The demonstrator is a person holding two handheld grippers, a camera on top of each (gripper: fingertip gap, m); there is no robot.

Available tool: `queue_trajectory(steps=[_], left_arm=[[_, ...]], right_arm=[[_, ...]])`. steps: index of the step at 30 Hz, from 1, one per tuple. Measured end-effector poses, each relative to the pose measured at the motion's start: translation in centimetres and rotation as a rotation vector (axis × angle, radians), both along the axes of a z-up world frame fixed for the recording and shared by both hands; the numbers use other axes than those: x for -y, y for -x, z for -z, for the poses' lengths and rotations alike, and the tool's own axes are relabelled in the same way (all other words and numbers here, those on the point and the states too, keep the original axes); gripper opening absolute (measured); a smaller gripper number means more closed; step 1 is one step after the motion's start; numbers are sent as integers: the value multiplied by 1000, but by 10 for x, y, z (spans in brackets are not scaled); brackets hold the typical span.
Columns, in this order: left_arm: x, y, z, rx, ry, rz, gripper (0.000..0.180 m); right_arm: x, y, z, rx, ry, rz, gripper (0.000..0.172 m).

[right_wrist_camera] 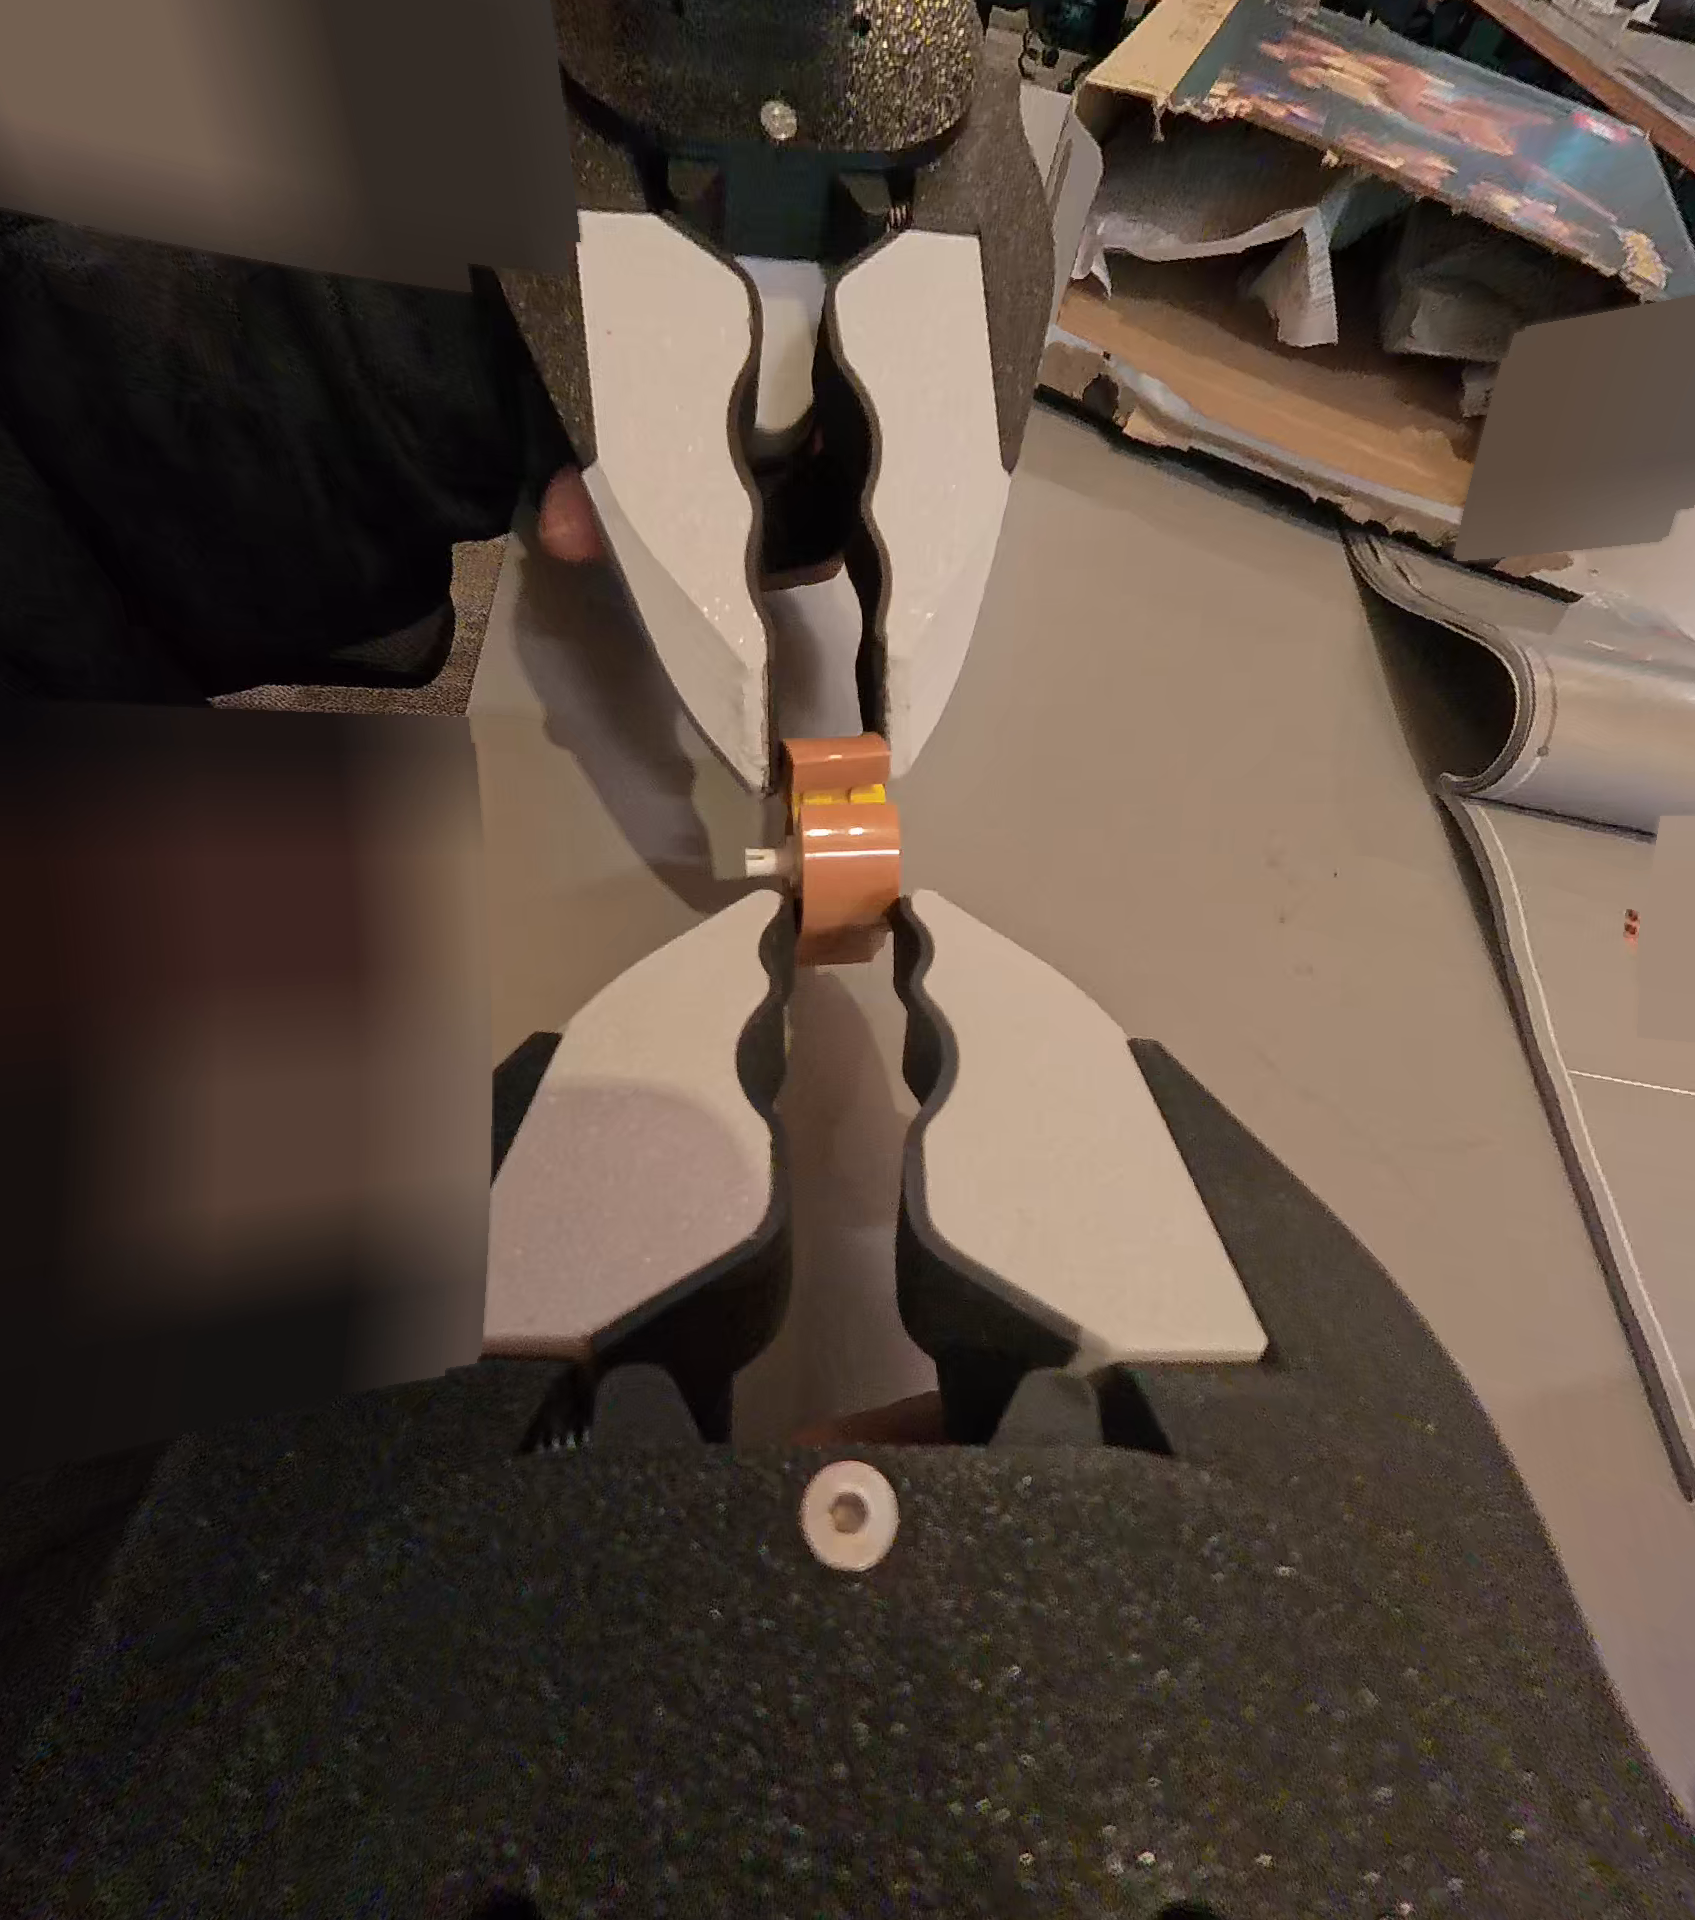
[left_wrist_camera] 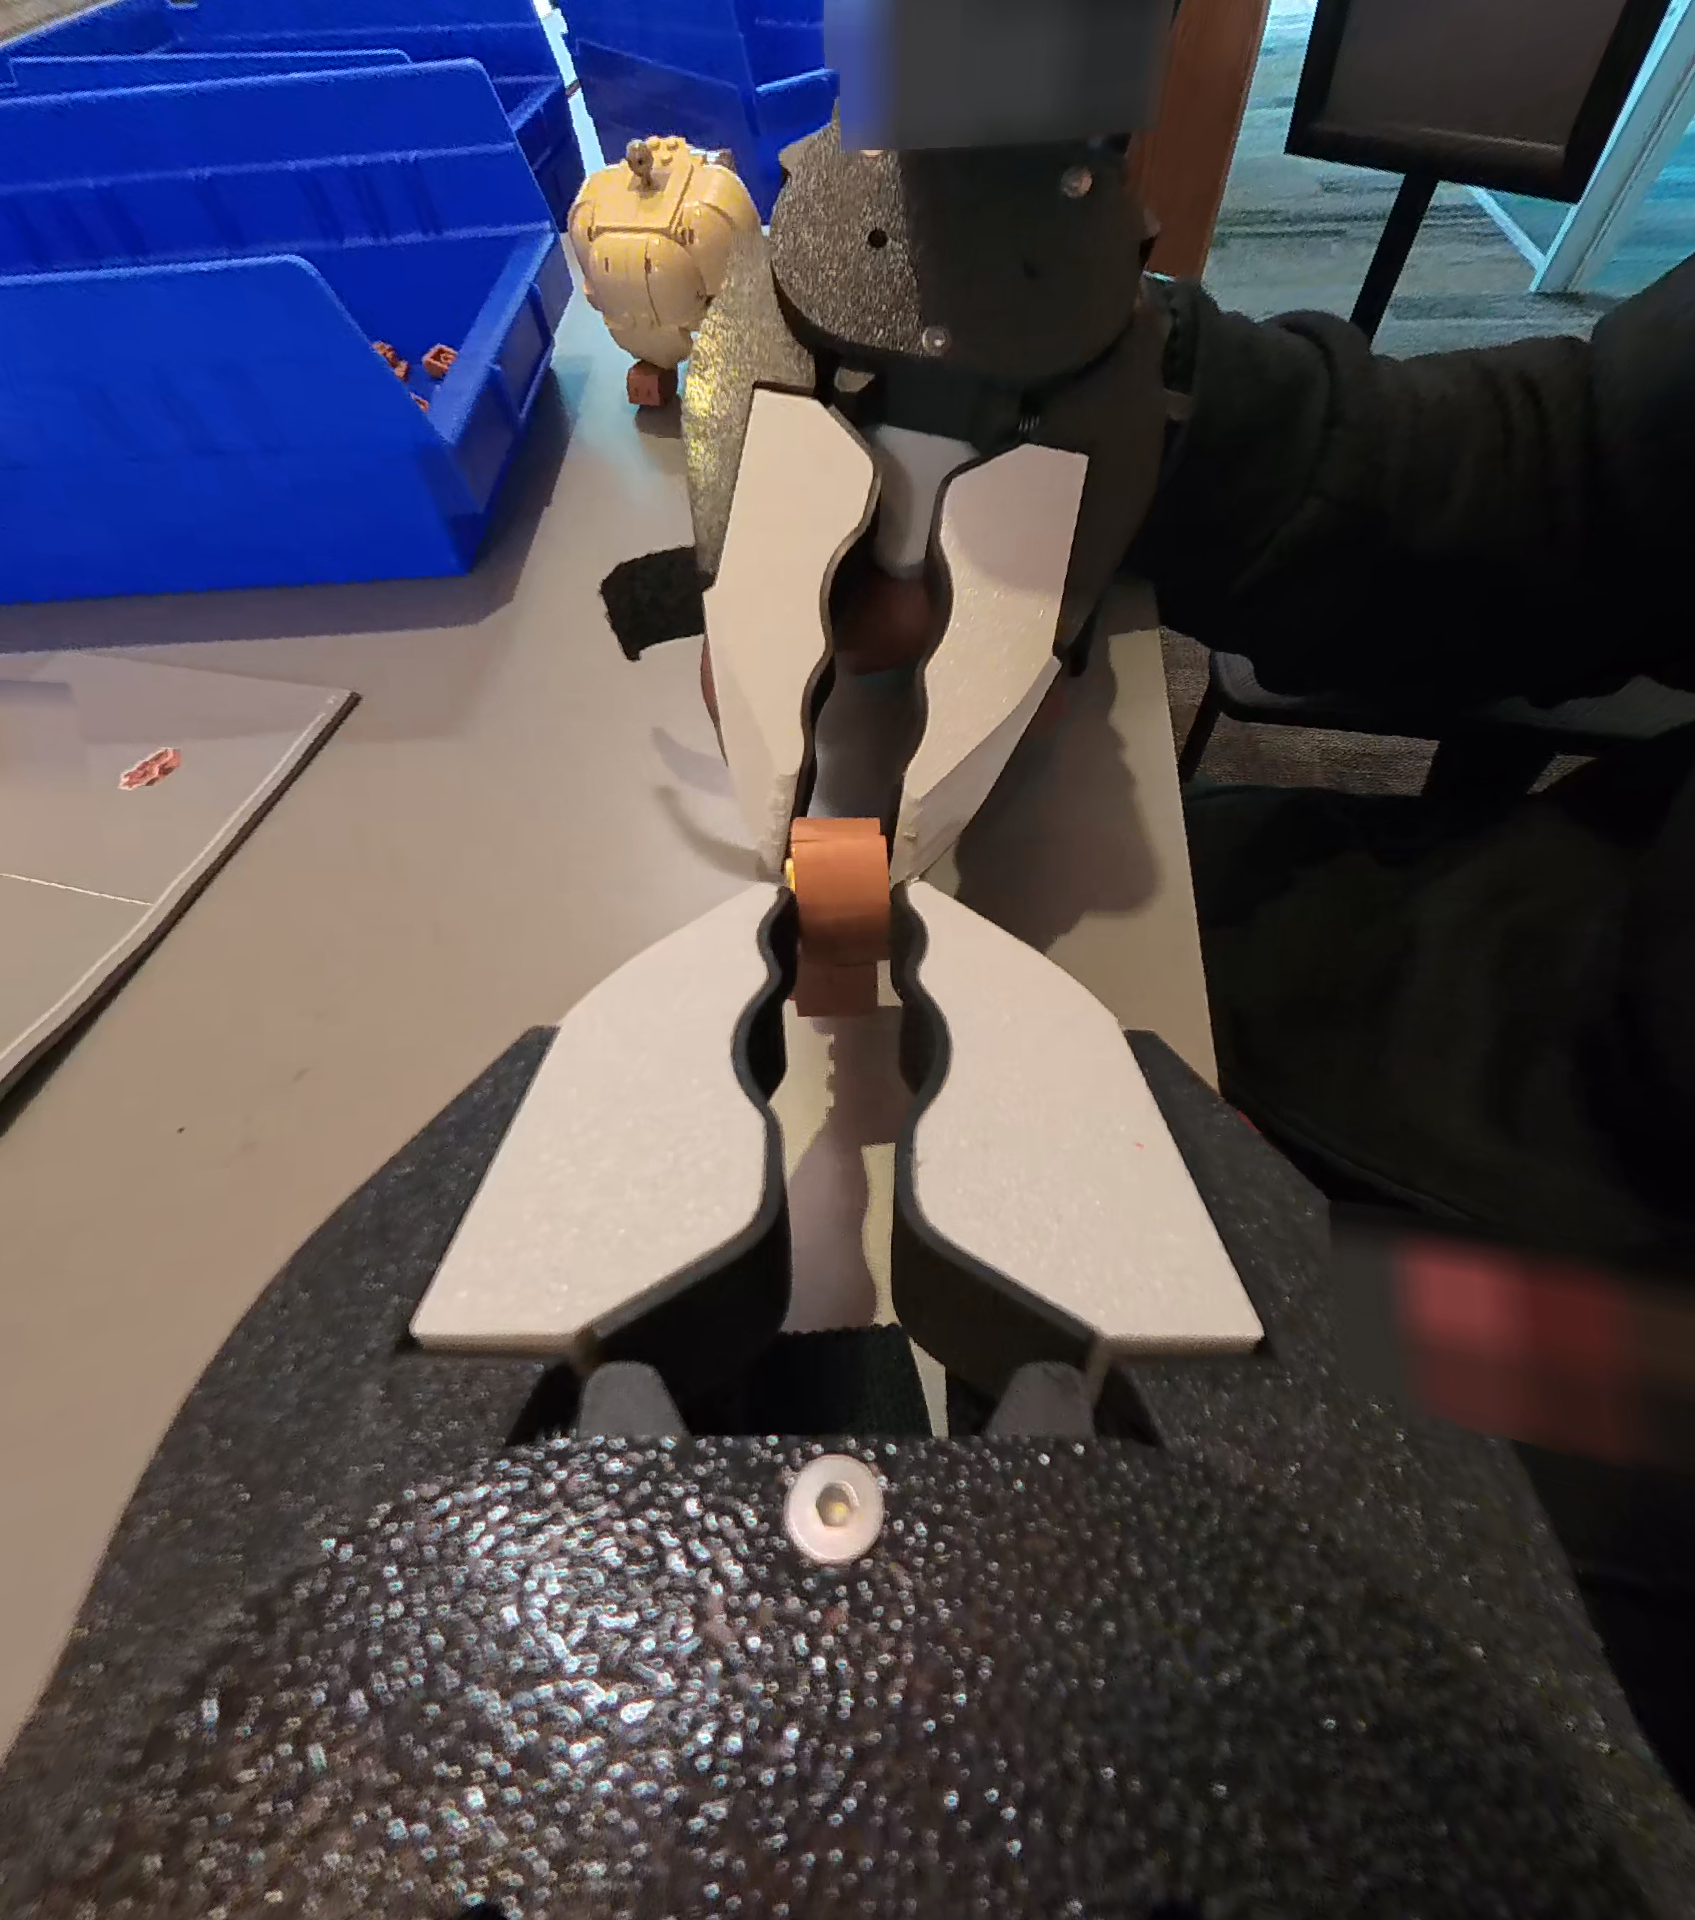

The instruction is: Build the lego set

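Brown brick assembly (right_wrist_camera: 848,883) with yellow middle, pinched between left gripper (left_wrist_camera: 838,914) and right gripper (right_wrist_camera: 843,925).

mounted on each claw, looking forward and down along its own two fingers at very close range. left wrist view: faces the right claw (left_wrist_camera: 838,831) head-on, with blue bins (left_wrist_camera: 199,416) up left and a grey worktop (left_wrist_camera: 355,987) below. right wrist view: faces the left claw (right_wrist_camera: 827,769) head-on, with a torn cardboard box (right_wrist_camera: 1342,312) up right. shared by both: the small brown brick piece (left_wrist_camera: 838,914) (right_wrist_camera: 848,883) where the tips meet, the same worktop (right_wrist_camera: 1186,831), and a grey mat (left_wrist_camera: 43,883) (right_wrist_camera: 1653,1195) at the outer side.
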State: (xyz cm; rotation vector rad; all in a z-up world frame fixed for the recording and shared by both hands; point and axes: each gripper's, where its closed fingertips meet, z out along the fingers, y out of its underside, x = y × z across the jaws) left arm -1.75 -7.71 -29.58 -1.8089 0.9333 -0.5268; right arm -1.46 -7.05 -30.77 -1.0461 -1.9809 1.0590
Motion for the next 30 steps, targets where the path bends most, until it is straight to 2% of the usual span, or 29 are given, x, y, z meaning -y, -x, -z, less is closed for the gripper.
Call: queue_trajectory(steps=[23,30], left_arm=[[1,-6,-2,4,-18,12,23],[-4,3,-5,89,-25,-22,29]], right_arm=[[2,-1,-2,-13,2,-17,17],[-7,-2,-20,-33,80,-3,17]])
